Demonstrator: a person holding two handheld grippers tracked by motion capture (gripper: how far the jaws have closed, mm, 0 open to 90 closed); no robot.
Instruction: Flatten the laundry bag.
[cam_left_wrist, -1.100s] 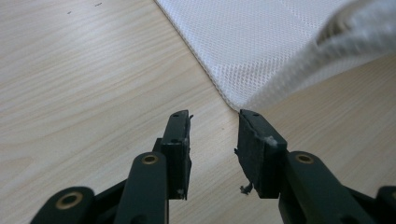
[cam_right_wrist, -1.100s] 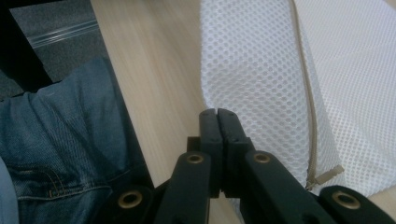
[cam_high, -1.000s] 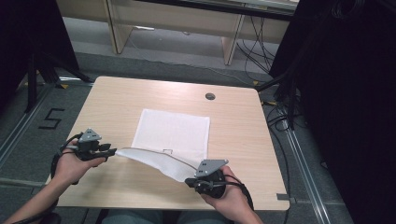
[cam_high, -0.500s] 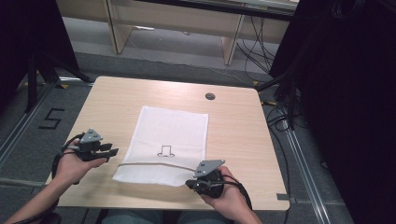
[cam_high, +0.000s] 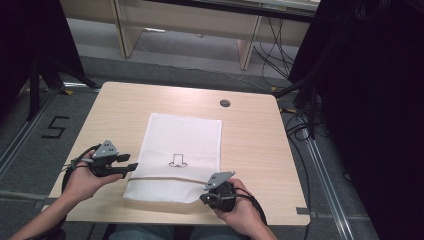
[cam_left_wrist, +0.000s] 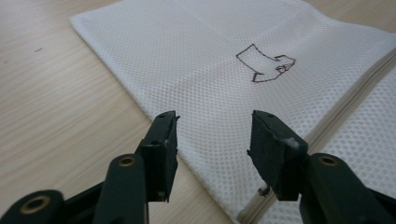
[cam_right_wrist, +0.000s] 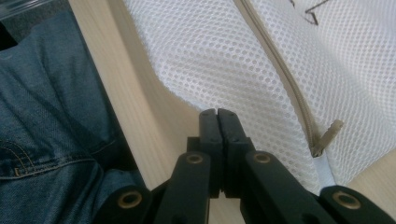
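The left tongs (cam_left_wrist: 212, 135) stand apart, their jaws having just been opening, with nothing pinched between them. In the left gripper view both jaws hover just over the near left edge of the mesh bag (cam_left_wrist: 233, 79), one jaw over the bare wood at the bag's side, the other over the white mesh beside the zip (cam_left_wrist: 327, 126). In the high view the left tongs (cam_high: 131, 166) point rightward at the bag's left edge, held in the left hand (cam_high: 85, 180).

The right tongs (cam_right_wrist: 217, 116) are pressed together. In the right gripper view their tips lie at the curled near edge of the bag (cam_right_wrist: 224, 60), but whether any mesh is caught between them I cannot tell. The zip pull (cam_right_wrist: 327, 135) lies just to the right of the tips, apart from them, at the end of the zip line that runs up across the mesh. To the left of the table edge, blue jeans (cam_right_wrist: 46, 116) show below. In the high view the right tongs (cam_high: 206, 192) sit at the bag's near right corner, in the right hand (cam_high: 240, 207).

The bag (cam_high: 180, 150) lies flat in the middle of the table (cam_high: 250, 140), long side running away from the person, with a small black drawing (cam_high: 177, 161) on top. Its near strip, below the zip, is slightly rumpled. A dark round cap (cam_high: 225, 103) sits in the table far from the bag.
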